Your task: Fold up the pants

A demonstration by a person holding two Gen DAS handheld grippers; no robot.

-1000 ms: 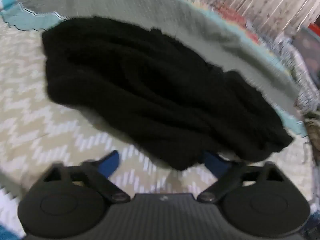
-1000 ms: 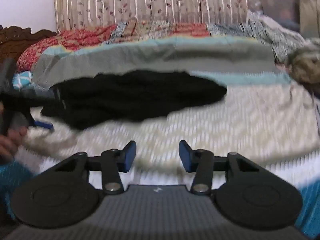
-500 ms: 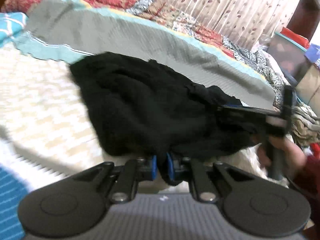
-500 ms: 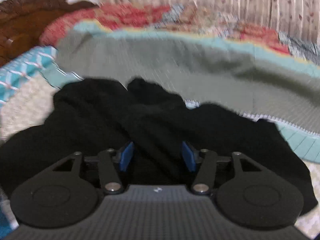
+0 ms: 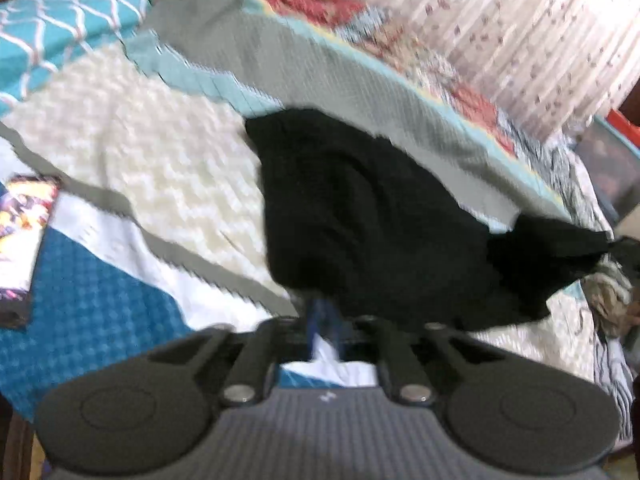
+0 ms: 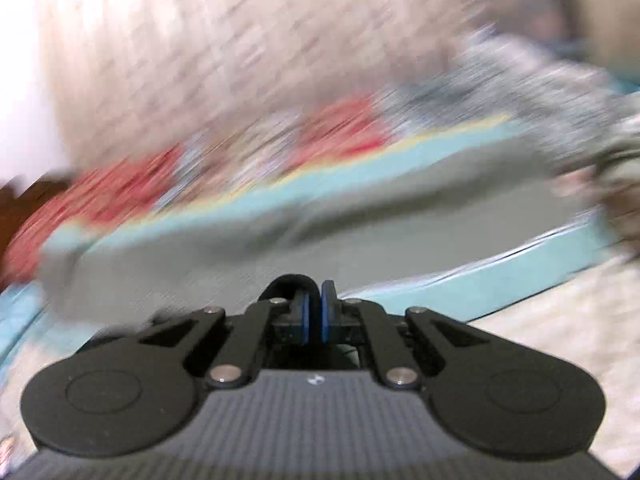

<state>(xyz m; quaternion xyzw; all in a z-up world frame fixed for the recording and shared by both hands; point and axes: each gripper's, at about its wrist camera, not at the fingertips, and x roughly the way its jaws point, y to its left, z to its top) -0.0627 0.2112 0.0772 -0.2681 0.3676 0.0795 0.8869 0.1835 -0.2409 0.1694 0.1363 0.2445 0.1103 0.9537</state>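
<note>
Now the black pants [image 5: 380,220] hang as a stretched sheet in front of the grey blanket [image 5: 360,72], with their upper edge running along the blanket's near border. Their long axis goes from the left gripper [image 5: 324,320] away toward a pulled-out corner [image 5: 592,240], which lies past the blanket's near edge on the right of the left wrist view.

The left gripper's jaws stand narrow and have just been opening a little. The near edge of the pants is bunched between the blue pads, and, as far as the blur allows, the pads press on it. The right gripper [image 6: 315,312] has just been closing, and its blue pads are almost together on a thin black loop of the pants (only this small loop shows in its own view, in front of the grey blanket; the rest of that view is smeared by motion).

So each hand has one end of the garment, and the cloth between them is off the cream bedspread [image 5: 140,132] that lies on the near side of the blanket. I judge that the step in hand is to draw the pants out straight before any fold. The coming move turns on this axis: both hands should pull apart along it, keeping it parallel to the blanket's border, and then lower the pants flat. The left grip looks the weaker one, so the cloth may slip there.
</note>
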